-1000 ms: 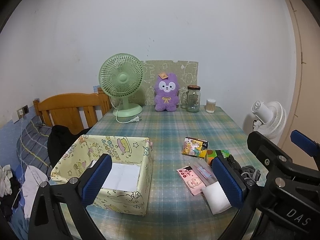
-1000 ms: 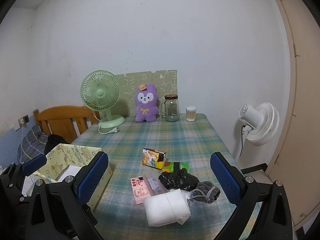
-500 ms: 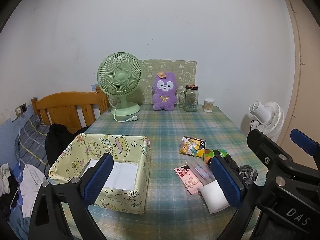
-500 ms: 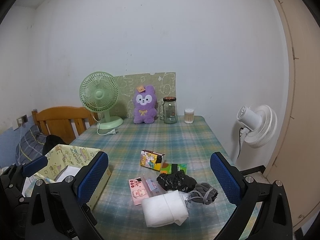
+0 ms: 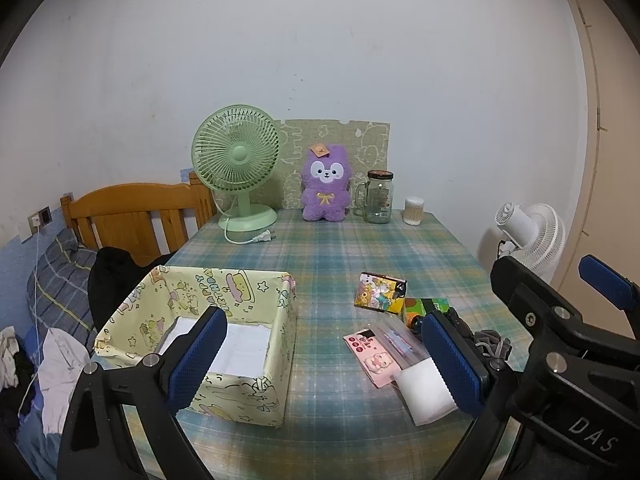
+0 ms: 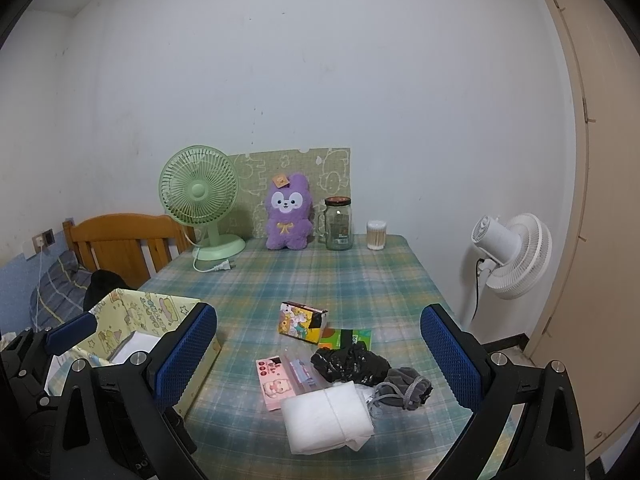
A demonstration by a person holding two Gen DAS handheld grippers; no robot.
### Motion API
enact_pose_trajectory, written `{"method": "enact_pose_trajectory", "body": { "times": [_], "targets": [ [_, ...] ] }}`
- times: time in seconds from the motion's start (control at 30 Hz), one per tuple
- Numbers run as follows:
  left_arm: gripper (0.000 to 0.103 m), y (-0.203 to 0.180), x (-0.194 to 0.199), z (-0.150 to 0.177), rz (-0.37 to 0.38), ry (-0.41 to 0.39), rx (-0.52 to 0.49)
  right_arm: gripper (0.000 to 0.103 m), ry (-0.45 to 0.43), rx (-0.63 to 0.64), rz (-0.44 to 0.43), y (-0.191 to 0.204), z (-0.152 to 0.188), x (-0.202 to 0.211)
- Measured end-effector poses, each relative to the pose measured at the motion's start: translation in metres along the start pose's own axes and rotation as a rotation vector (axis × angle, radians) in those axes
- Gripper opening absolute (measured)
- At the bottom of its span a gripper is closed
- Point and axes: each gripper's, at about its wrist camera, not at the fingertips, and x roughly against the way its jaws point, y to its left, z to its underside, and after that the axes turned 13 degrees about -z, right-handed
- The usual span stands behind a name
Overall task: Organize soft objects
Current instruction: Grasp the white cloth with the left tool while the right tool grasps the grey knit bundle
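A yellow cartoon-print box [image 5: 208,320] [image 6: 136,320] stands open at the table's near left, white sheet inside. To its right lie a folded white cloth [image 6: 326,418] [image 5: 424,392], a black crumpled bag [image 6: 348,364], a grey drawstring pouch [image 6: 404,388] [image 5: 492,344], a pink packet [image 6: 276,380] [image 5: 370,354], a cartoon tissue pack [image 6: 302,320] [image 5: 380,292] and a green packet [image 6: 350,338]. A purple plush [image 5: 326,184] [image 6: 288,212] sits at the back. My left gripper [image 5: 324,364] is open above the box's right side; my right gripper [image 6: 320,360] is open over the pile. Both are empty.
A green desk fan [image 5: 238,168], a glass jar [image 5: 378,198] and a cotton-swab tub [image 5: 414,211] line the back of the checked table [image 5: 340,256]. A wooden headboard [image 5: 132,216] and bedding are left; a white floor fan [image 6: 510,252] stands right.
Both grippers have drawn back and risen a little, so the table and objects look slightly smaller and lower. Nothing on the table has moved.
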Motion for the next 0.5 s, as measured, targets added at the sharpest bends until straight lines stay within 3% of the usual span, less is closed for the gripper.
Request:
{"method": "enact_pose_trajectory", "body": {
  "times": [0.5],
  "targets": [
    [0.099,-0.030,-0.010,0.027,0.056,0.002,-0.061,0.100,0.038,0.008,-0.016,-0.012,0.025,-0.011]
  ]
}}
